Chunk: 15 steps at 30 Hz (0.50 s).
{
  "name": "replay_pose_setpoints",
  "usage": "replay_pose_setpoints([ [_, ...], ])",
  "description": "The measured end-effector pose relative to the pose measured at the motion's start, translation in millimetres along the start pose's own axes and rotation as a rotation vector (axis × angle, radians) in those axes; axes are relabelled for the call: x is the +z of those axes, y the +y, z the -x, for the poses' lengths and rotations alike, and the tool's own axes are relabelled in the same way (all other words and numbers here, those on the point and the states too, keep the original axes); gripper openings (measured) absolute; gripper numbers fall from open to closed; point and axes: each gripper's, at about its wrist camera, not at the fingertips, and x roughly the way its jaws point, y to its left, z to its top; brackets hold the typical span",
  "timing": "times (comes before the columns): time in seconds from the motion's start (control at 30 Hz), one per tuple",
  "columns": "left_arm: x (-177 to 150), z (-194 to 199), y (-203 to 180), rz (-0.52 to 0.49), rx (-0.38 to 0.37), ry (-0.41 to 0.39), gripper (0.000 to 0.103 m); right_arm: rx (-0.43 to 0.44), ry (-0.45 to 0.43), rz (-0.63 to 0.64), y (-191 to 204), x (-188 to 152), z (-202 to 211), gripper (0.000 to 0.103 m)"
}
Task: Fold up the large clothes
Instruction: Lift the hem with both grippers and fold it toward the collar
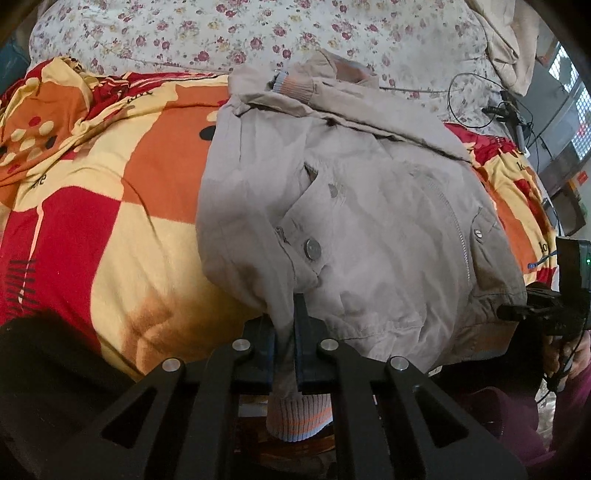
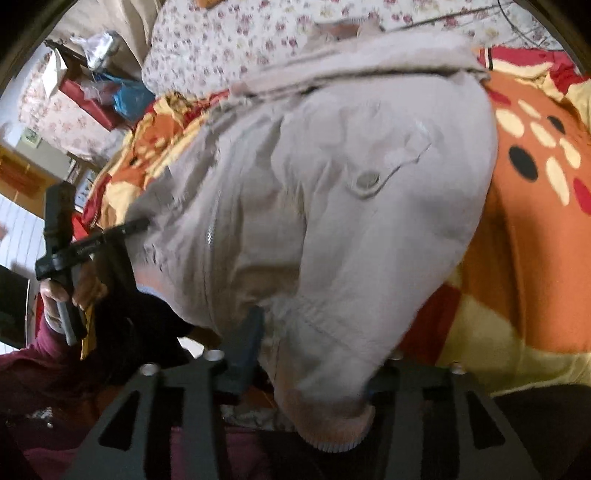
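Observation:
A beige jacket (image 1: 369, 206) with snap buttons, a zipper and striped ribbed cuffs lies on a bed quilt; it also fills the right wrist view (image 2: 332, 229). My left gripper (image 1: 285, 332) is shut on the jacket's near hem, with the ribbed band (image 1: 299, 417) hanging down between the fingers. My right gripper (image 2: 310, 354) has jacket fabric draped over it; one finger (image 2: 247, 339) shows, the other is hidden, and the view is blurred. The other gripper appears at each view's edge: the right (image 1: 517, 312), the left (image 2: 129, 229).
The quilt (image 1: 110, 192) is red, orange and yellow checked. A floral duvet (image 1: 229, 33) lies at the back. Black cables and a device (image 1: 506, 110) sit at the right. Cluttered furniture (image 2: 81, 92) stands beyond the bed. A person's maroon sleeve (image 2: 37, 362) is low left.

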Motion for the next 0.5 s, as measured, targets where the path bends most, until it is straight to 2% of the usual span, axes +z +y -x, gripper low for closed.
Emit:
replay_pose_setpoints([
  [0.17, -1.4, -1.0, 1.9, 0.01, -0.002, 0.001, 0.005, -0.044, 0.03, 0.002, 7.1, -1.8, -8.5, 0.054],
  [0.23, -1.3, -1.0, 2.1, 0.01, -0.001, 0.001, 0.005, -0.075, 0.039, 0.026, 13.3, -1.0, -10.6, 0.044],
  [0.27, -1.5, -0.9, 1.9, 0.012, -0.002, 0.002, 0.005, -0.096, 0.039, 0.039, 16.3, -0.3, -11.4, 0.026],
  [0.3, -1.0, -0.5, 2.2, 0.014, -0.005, 0.002, 0.005, -0.112, 0.03, 0.048, 17.9, 1.6, -10.0, 0.014],
  [0.37, 0.3, 1.2, 2.7, 0.018, -0.011, -0.002, 0.005, -0.075, -0.004, 0.022, 11.5, 5.6, -0.9, 0.009],
  [0.5, 3.0, 3.5, 3.1, 0.023, -0.018, -0.009, 0.005, 0.036, -0.092, -0.024, 5.4, 11.4, 21.2, 0.008],
])
